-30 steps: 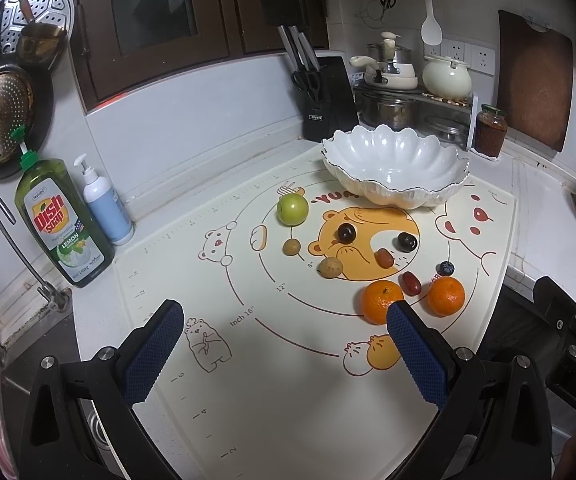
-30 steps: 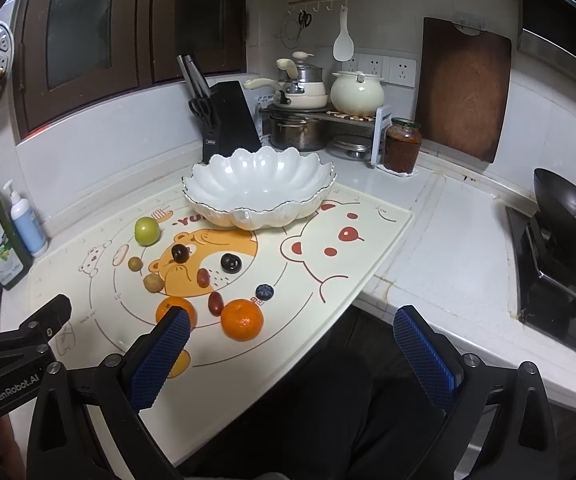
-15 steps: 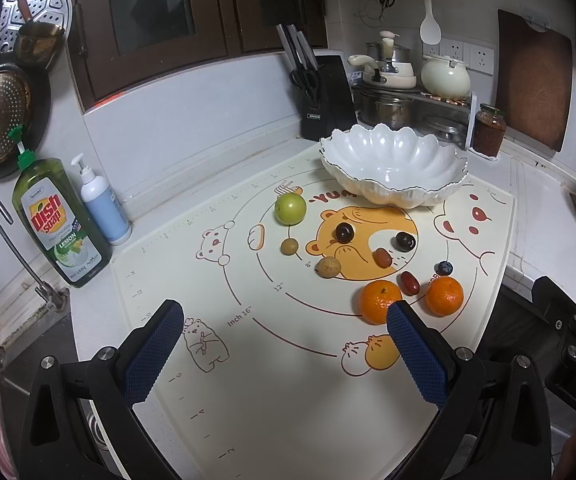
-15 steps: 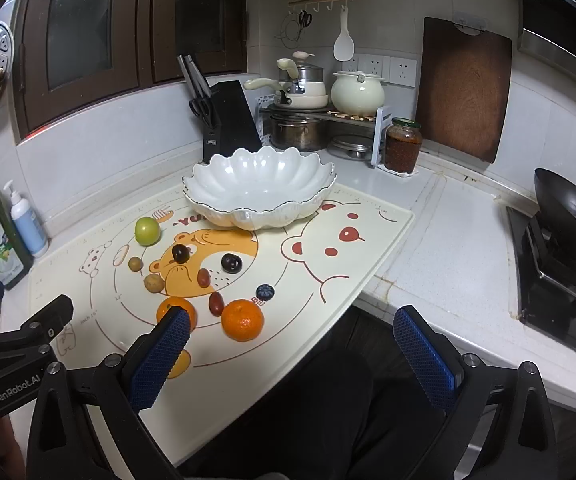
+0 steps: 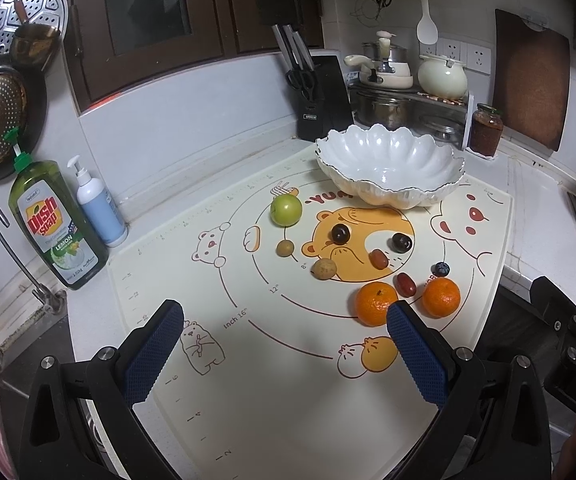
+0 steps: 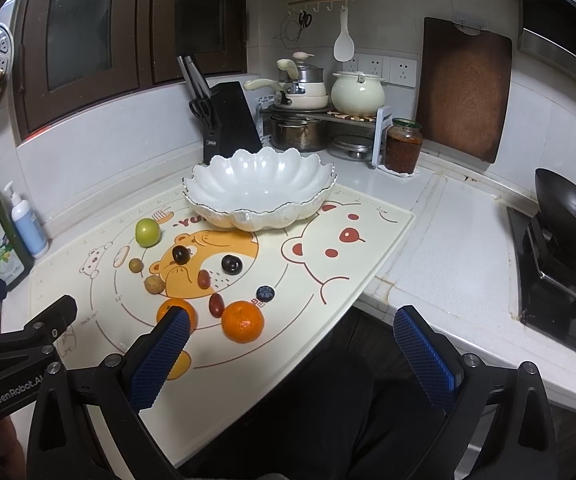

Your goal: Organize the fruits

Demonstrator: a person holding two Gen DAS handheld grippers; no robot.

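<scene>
A white scalloped bowl (image 5: 388,164) (image 6: 259,184) stands empty at the back of a cartoon mat (image 5: 271,360) (image 6: 352,264). On the mat lie a green apple (image 5: 285,210) (image 6: 147,232), two oranges (image 5: 374,303) (image 5: 441,297) (image 6: 243,321), two dark plums (image 5: 340,233) (image 5: 402,242), two red dates (image 5: 378,259) (image 5: 406,284), a blueberry (image 5: 442,268) (image 6: 265,293) and two brown longans (image 5: 285,247) (image 5: 324,268). My left gripper (image 5: 283,352) is open and empty above the mat's near part. My right gripper (image 6: 288,356) is open and empty off the counter's front edge.
A dish soap bottle (image 5: 53,224) and pump bottle (image 5: 97,204) stand at the left by a tap (image 5: 15,252). A knife block (image 5: 322,96), pots (image 5: 392,92) and a jar (image 5: 486,130) line the back. A wok on a stove (image 6: 568,224) is at the right.
The left wrist view has shifted slightly. Both grippers stay open and the fruits have not moved.
</scene>
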